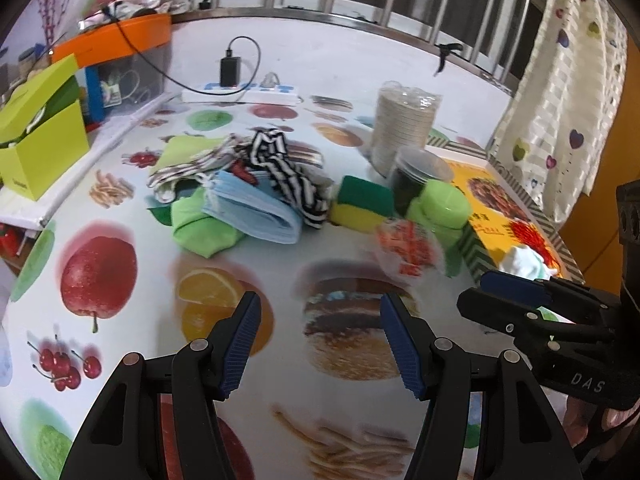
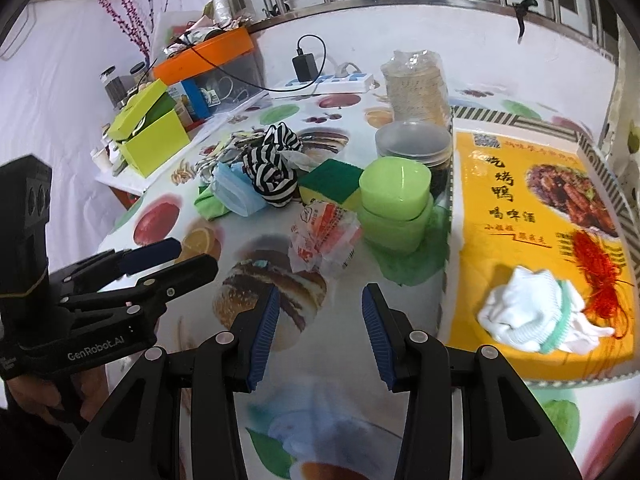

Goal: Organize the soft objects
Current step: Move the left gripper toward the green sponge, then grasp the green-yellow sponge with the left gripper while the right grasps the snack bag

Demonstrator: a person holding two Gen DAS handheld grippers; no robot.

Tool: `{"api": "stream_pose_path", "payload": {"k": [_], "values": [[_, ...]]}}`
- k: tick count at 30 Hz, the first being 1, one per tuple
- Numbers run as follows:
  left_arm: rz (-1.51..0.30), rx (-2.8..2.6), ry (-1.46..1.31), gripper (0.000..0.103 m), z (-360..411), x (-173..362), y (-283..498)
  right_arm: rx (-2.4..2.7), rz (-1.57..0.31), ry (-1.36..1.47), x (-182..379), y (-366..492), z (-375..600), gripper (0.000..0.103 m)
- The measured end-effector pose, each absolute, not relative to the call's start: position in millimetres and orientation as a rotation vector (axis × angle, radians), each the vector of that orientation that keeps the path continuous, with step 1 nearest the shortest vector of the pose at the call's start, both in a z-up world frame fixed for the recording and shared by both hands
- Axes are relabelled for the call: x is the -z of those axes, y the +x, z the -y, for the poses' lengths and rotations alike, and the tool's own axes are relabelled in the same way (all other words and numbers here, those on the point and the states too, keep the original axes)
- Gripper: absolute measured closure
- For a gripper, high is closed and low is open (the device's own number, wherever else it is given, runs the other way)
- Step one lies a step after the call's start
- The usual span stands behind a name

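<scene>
Both grippers are held low over the near edge of the table (image 1: 132, 184), each spread wide and gripping nothing: the left gripper (image 1: 320, 344) hangs above the printed burger, and the right gripper (image 2: 318, 338) hangs beside it, close to the near left corner of the yellow tray (image 2: 472, 208). The soft things still loose are heaped at the middle of the table, well ahead of both tools: a striped cloth (image 1: 288, 172) draped over a stack of blue masks (image 1: 256, 208), green cloths (image 1: 200, 228) beneath, and a sponge (image 1: 362, 204) just right of the heap. The mask stack is seen with its long axis running from far left to near right, so it lies roughly crosswise to the left gripper's fingers. By judgement the left gripper is the nearer to the heap, while the right is the nearer to the tray. On the tray, near its front edge, a white sock (image 2: 532, 312) is already laid, touching a tangle of red thread (image 2: 600, 276). A crumpled wrapper (image 2: 324, 236) lies between the heap and the tools. A green tub (image 2: 394, 208) stands against the tray's left edge; its contents cannot be seen.
</scene>
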State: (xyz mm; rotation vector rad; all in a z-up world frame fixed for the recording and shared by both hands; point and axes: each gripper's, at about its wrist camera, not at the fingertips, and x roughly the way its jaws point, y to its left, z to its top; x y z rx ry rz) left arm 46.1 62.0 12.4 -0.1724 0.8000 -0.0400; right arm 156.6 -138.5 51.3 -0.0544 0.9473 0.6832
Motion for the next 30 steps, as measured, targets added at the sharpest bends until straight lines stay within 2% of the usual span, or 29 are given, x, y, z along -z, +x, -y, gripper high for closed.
{"api": "stream_pose_path", "payload": {"k": [12, 28, 29, 30], "values": [[-0.8, 0.037, -0.194, 0.041, -79, -7, 63, -0.688, -1.024, 0.029, -31, 186, 123, 0.058], [-0.806, 0.059, -0.233, 0.041, -96, 4, 79, -0.684, -1.022, 0.061, -29, 202, 109, 0.059], [-0.806, 0.058, -0.234, 0.041, -96, 4, 79, -0.681, -1.014, 0.061, -30, 202, 108, 0.06], [-0.807, 0.058, -0.235, 0.041, -96, 4, 79, -0.681, -1.01, 0.06, -30, 202, 108, 0.072]]}}
